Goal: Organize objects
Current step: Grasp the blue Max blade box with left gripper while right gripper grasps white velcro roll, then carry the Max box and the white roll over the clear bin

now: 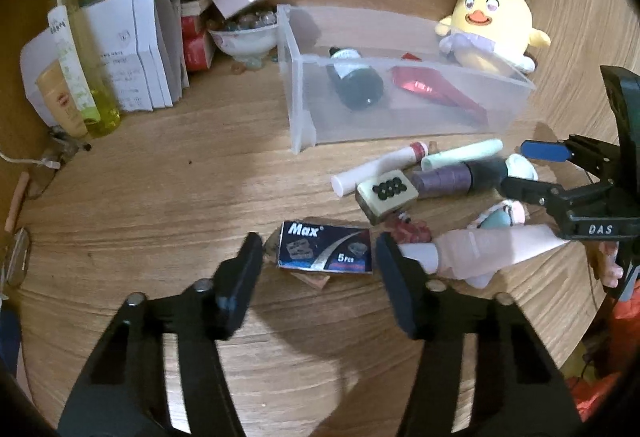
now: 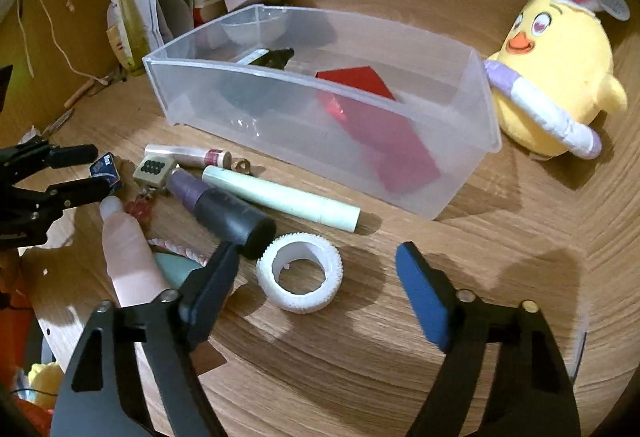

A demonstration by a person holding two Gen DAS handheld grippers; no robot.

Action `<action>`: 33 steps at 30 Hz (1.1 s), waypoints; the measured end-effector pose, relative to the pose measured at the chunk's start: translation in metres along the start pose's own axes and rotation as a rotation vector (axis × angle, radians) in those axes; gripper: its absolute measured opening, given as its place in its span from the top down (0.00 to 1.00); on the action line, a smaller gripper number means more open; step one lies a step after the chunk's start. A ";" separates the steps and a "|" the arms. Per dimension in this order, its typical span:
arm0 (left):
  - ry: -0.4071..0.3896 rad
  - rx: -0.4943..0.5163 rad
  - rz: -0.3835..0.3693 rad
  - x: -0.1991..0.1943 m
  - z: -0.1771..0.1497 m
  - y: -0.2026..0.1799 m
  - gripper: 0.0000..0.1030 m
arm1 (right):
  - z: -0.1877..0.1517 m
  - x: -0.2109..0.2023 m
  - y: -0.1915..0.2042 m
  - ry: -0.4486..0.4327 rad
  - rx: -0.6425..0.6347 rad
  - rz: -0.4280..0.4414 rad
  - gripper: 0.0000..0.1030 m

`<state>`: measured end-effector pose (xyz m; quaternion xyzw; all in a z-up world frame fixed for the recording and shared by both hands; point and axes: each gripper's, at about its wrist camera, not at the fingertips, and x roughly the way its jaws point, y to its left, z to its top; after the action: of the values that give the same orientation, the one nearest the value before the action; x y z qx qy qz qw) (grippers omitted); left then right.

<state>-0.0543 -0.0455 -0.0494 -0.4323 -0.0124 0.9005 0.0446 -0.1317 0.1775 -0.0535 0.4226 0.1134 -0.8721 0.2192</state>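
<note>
A dark blue "Max" box (image 1: pixel 326 249) lies on the wooden table (image 1: pixel 160 197) between the fingers of my left gripper (image 1: pixel 319 243), which stands open with a small gap at the left pad. In the right wrist view that gripper (image 2: pixel 100 169) has the box (image 2: pixel 106 171) at its tips. My right gripper (image 2: pixel 320 257) straddles a white ribbed ring roll (image 2: pixel 300 277), open, with gaps on both sides. Behind stands a clear plastic bin (image 2: pixel 320 81) holding a dark bottle (image 1: pixel 356 81) and a red packet (image 1: pixel 440 93).
Loose items lie between the grippers and the bin: a mahjong tile (image 1: pixel 386 195), a purple-and-black bottle (image 2: pixel 224 205), a mint tube (image 2: pixel 280 197), a pink tube (image 2: pixel 128 257). A yellow plush chick (image 2: pixel 560 85) sits right of the bin. Papers, a yellow-green bottle (image 1: pixel 80 57) and a bowl (image 1: pixel 244 37) crowd the far left.
</note>
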 end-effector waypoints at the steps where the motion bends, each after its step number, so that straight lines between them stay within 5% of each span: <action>1: -0.002 0.002 0.002 0.000 -0.001 0.000 0.49 | 0.000 0.001 -0.001 0.006 0.005 0.002 0.34; 10: -0.024 -0.008 -0.013 -0.006 -0.007 0.003 0.54 | -0.001 0.006 -0.006 0.026 0.021 0.019 0.64; 33: -0.215 -0.050 0.024 -0.053 0.024 -0.003 0.54 | 0.015 -0.051 -0.012 -0.153 0.041 -0.014 0.65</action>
<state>-0.0397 -0.0467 0.0066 -0.3343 -0.0344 0.9416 0.0216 -0.1200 0.1974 -0.0042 0.3583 0.0813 -0.9055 0.2122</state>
